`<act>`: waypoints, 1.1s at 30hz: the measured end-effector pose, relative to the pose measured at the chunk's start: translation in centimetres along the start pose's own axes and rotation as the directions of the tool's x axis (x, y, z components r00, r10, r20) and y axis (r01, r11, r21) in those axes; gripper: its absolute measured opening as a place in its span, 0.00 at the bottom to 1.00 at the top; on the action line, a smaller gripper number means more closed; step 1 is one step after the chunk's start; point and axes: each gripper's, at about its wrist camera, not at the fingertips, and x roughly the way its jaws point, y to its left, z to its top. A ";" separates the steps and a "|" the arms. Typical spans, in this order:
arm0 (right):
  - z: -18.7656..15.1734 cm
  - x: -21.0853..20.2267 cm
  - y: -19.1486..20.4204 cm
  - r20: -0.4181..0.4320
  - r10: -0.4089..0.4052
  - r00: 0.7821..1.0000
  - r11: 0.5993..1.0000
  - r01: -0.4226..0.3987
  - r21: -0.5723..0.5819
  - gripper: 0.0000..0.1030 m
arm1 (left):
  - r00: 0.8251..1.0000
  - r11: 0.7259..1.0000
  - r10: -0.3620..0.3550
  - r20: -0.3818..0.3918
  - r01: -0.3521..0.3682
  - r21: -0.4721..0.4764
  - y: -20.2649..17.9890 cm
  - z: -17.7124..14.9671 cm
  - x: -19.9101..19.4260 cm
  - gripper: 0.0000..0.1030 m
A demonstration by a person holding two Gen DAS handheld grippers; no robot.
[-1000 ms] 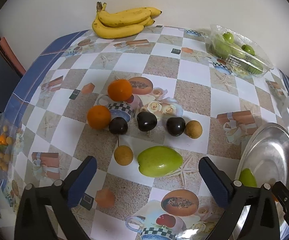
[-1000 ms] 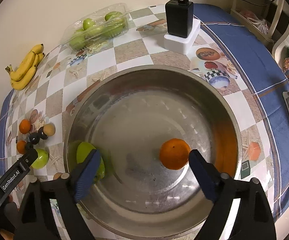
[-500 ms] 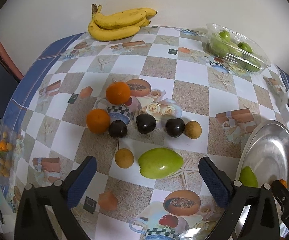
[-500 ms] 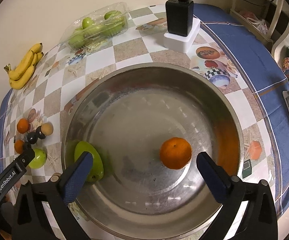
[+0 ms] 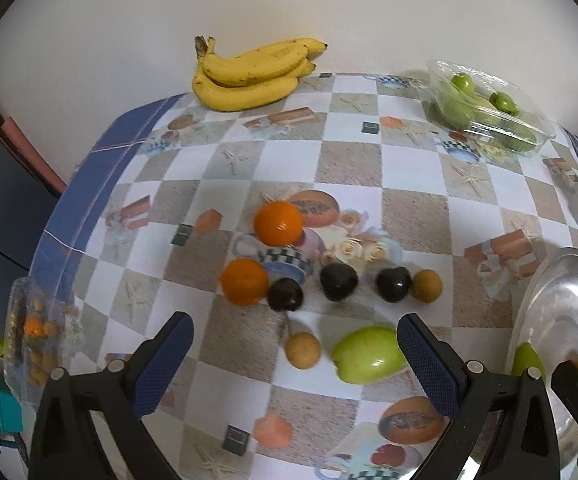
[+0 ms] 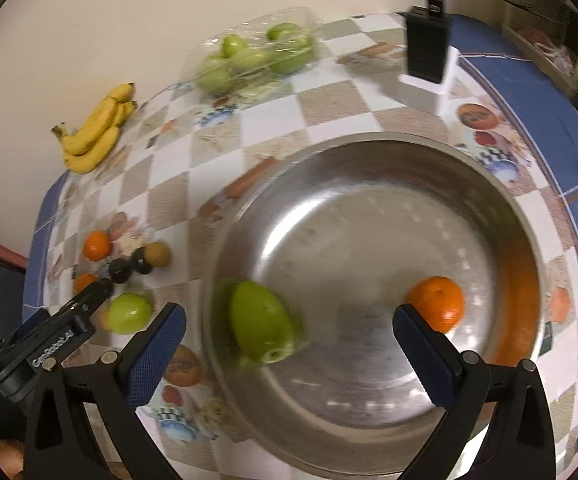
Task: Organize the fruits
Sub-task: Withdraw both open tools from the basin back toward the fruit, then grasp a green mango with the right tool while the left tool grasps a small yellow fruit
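A steel bowl [image 6: 369, 432] holds a green mango [image 6: 261, 326] and an orange [image 6: 436, 308]; its rim shows at the right of the left wrist view [image 5: 561, 304]. On the checked tablecloth lie two oranges [image 5: 278, 223] [image 5: 245, 281], three dark plums [image 5: 339, 281], two small brown fruits [image 5: 303, 349] and a green mango [image 5: 371, 354]. My left gripper [image 5: 295, 364] is open and empty, just above the brown fruit and the mango. My right gripper [image 6: 289, 354] is open and empty above the bowl.
A bunch of bananas [image 5: 251, 74] lies at the back by the wall. A clear plastic box of green fruits [image 5: 485, 106] stands back right. A black charger on a white block [image 6: 427, 64] stands beyond the bowl. A plastic bag of small fruits [image 5: 35, 344] sits at the left table edge.
My right gripper has drawn back and swung left, so the bowl's mango now sits between its fingers. My left gripper has moved slightly forward over the loose fruits. Both stay open.
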 end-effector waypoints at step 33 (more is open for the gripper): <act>-1.0 5.9 12.0 -0.125 0.062 0.990 0.962 -0.093 -0.257 0.93 | 0.970 0.964 -0.159 -0.186 0.111 -0.242 7.8 0.1 6.5 1.00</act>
